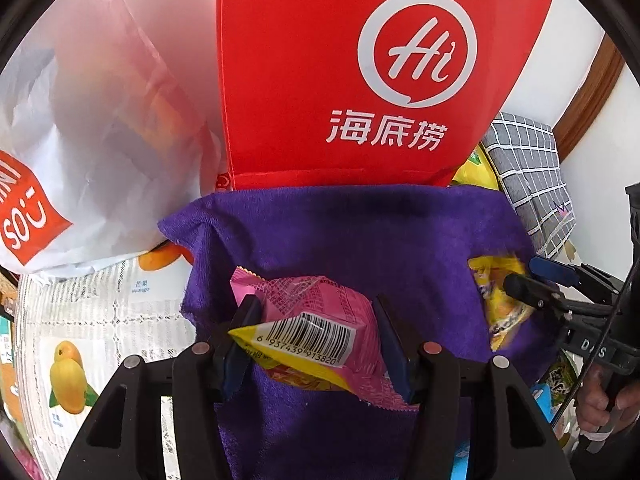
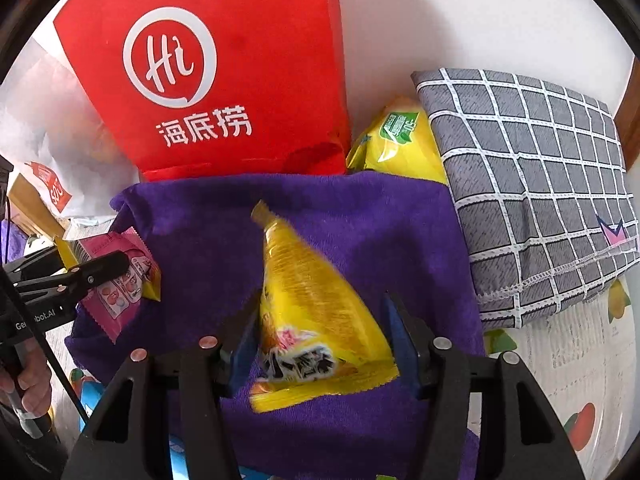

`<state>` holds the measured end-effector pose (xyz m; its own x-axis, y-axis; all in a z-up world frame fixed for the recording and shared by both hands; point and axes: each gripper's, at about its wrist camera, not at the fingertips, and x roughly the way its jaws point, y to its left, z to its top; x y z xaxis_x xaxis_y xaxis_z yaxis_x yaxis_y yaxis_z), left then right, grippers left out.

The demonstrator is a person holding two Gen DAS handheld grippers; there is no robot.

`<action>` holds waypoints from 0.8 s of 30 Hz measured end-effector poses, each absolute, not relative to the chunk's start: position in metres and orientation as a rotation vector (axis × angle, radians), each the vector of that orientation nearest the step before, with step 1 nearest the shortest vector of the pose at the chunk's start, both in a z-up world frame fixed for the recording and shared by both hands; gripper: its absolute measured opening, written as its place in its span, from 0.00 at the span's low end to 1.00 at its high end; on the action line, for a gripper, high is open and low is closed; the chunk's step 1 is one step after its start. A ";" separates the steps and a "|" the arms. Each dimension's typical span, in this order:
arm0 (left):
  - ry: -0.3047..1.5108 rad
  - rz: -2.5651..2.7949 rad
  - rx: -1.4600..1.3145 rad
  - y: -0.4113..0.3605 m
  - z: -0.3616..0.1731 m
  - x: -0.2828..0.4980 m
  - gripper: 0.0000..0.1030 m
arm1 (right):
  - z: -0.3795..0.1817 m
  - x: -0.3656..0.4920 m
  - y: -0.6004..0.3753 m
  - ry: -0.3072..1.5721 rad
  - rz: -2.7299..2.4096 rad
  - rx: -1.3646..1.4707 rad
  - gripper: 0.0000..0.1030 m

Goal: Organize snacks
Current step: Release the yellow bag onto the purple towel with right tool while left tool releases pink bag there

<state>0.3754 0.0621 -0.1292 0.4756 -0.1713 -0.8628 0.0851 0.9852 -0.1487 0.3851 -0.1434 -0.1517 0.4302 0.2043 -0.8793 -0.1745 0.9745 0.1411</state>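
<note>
Left tool (image 1: 316, 332), nearest your lens: jaws stand partly apart around the pink snack packet (image 1: 316, 320). One pad touches the packet's left edge; the other shows a gap on the right. You have no firm pinch there, and the packet rests on the purple towel (image 1: 360, 232).

Right tool (image 2: 320, 340): same picture. Jaws stand partly apart either side of the yellow snack packet (image 2: 308, 300), which lies slanted on the towel, narrow end pointing far. Neither pad clearly presses it.

Both packets sit on the towel, pink at left, yellow at right, well apart. Judged: you are setting them down, side by side.

Surroundings: red paper bag (image 2: 224, 80) stands at the towel's far edge; white plastic bag (image 1: 100, 140) far left; grey checked cushion (image 2: 532, 184) right, with a yellow-green pack (image 2: 396, 140) wedged beside it. Fruit-print cloth covers the surface (image 1: 80, 320).

Risks, as judgement:
- Lifting away at a tilt could let a pad drag a packet's edge and skew the row.
- Towel is loose and rumpled; a fingertip catching the pile would pull both packets.
- Crinkly film may cling to a pad and ride up with it.
</note>
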 end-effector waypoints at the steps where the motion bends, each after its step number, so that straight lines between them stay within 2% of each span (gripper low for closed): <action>1: 1.065 -0.148 -0.091 0.062 -0.128 0.375 0.68 | -0.151 0.385 -0.142 1.098 0.236 0.025 0.65; 4: 1.026 -0.146 -0.096 0.065 -0.118 0.366 0.73 | -0.143 0.377 -0.143 1.073 0.235 0.043 0.72; 18: 0.959 -0.125 -0.128 0.072 -0.062 0.299 0.74 | -0.065 0.289 -0.187 0.873 0.107 -0.004 0.73; 24: 0.934 -0.139 -0.141 0.067 -0.049 0.265 0.74 | -0.067 0.250 -0.217 0.895 0.063 -0.001 0.73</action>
<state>0.2651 0.0675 -0.0489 0.5869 -0.1801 -0.7894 0.0578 0.9818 -0.1810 0.2497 -0.2168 -0.0669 0.6241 0.0543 -0.7795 -0.0555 0.9981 0.0251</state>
